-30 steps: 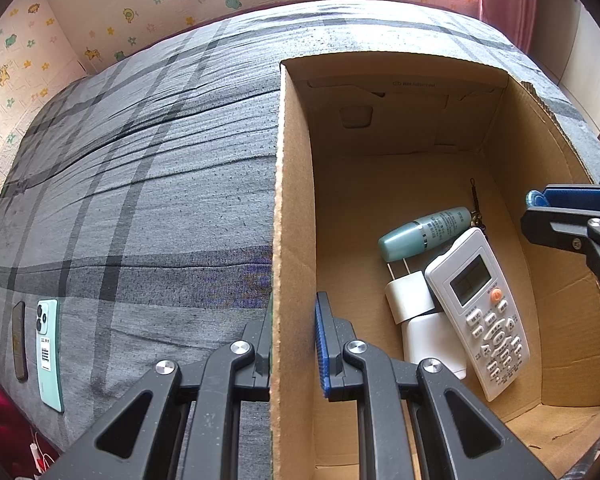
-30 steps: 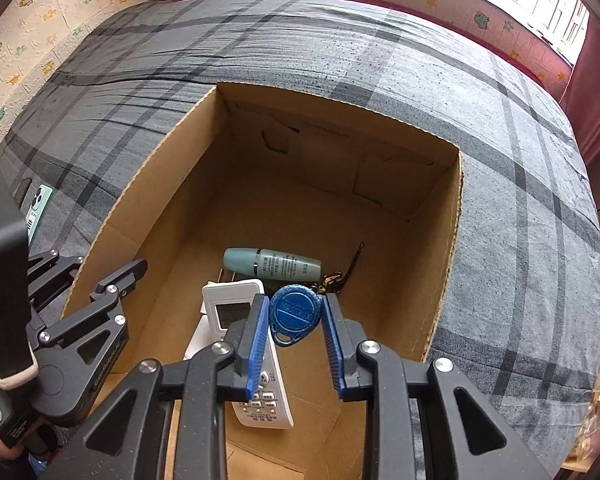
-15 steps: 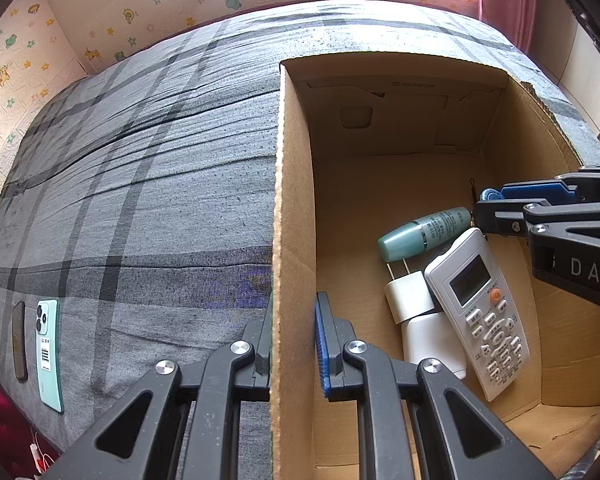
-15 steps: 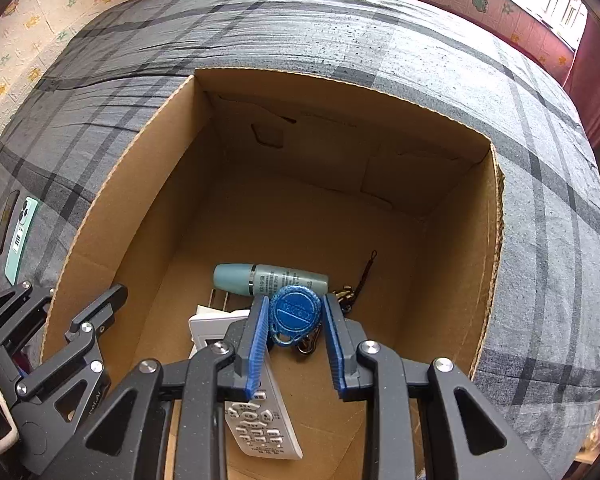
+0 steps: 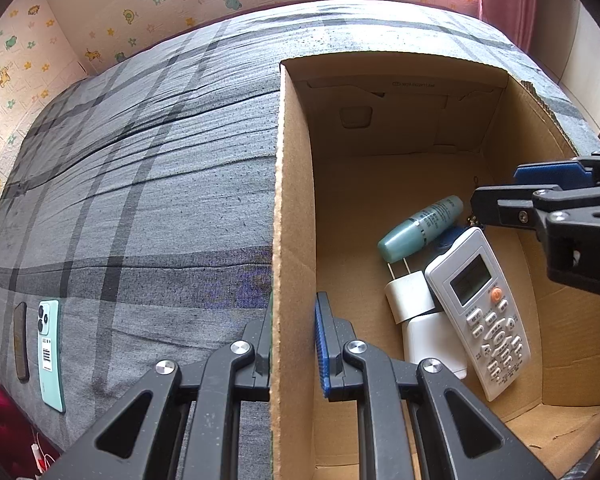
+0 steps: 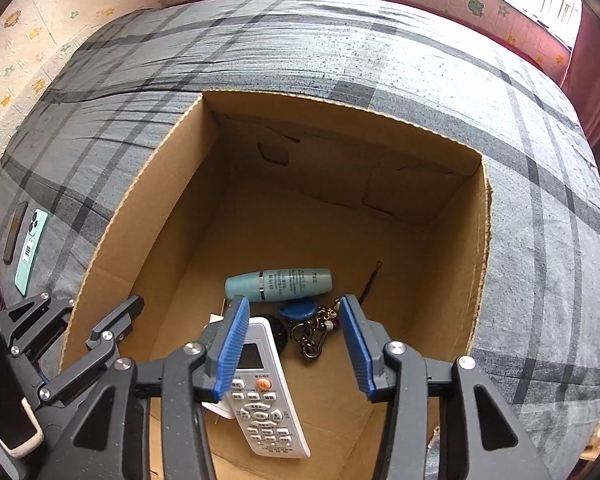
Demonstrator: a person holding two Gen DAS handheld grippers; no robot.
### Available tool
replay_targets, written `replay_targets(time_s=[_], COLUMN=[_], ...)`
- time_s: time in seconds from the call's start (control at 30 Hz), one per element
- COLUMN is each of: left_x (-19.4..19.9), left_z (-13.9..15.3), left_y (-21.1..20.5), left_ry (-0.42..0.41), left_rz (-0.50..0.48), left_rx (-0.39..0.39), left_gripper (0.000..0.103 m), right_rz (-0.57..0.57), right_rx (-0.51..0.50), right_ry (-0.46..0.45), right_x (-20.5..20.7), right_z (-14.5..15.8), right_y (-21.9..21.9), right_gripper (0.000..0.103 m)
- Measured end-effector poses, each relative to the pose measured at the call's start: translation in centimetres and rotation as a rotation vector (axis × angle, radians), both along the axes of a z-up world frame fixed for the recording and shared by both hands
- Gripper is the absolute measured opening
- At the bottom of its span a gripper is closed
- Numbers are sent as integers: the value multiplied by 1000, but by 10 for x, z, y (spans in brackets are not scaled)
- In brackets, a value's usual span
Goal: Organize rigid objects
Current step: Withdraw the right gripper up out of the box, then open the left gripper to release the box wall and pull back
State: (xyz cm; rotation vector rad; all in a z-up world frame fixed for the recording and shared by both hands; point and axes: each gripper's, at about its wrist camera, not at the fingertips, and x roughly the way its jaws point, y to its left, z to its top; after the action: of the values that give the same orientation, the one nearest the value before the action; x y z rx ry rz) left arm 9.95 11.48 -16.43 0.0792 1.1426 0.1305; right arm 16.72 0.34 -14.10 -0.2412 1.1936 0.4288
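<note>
Over an open cardboard box [image 6: 132, 216] on a grey plaid bedspread [image 6: 340, 52], the right gripper [image 6: 296, 348] hangs with its blue pads spread wide, the jaws having just been opening; nothing is between them. Directly below, on the box floor, the blue key fob [image 6: 298, 309] lies free with its ring of keys [image 6: 314, 334], touching a teal bottle [image 6: 280, 284] lying on its side. A white remote control [image 6: 262, 392] rests nearest the camera, partly over two white chargers [image 5: 410, 298]. At the box's left wall, the left gripper [image 5: 294, 344] is clamped on the cardboard edge, one finger outside and one inside. Farther out on the bedspread, well apart from the box, a mint-green phone [image 5: 50, 354] lies beside a dark flat bar [image 5: 20, 342]. Cartoon-print wallpaper [image 5: 112, 20] lines the wall beyond.
</note>
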Motion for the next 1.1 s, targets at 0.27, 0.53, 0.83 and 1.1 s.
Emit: replay_targets(time_s=[0.27, 0.53, 0.83, 1.1], left_x=[0, 0, 0, -7], left_z=[1, 2, 2, 17], left_y=[1, -1, -3, -2], left_ry=[1, 2, 7, -17], left_rz=[1, 2, -1, 32], left_rx=[-4, 2, 11, 33], left_gripper=[16, 16, 18, 67], right_rz=[-27, -90, -180, -210], right_rx=[-20, -4, 26, 50], right_ry=[-97, -101, -89, -93], right_x=[-14, -25, -55, -68], right_z=[32, 49, 63, 67], right_y=[-10, -35, -68, -81], right_gripper=[96, 103, 103, 103])
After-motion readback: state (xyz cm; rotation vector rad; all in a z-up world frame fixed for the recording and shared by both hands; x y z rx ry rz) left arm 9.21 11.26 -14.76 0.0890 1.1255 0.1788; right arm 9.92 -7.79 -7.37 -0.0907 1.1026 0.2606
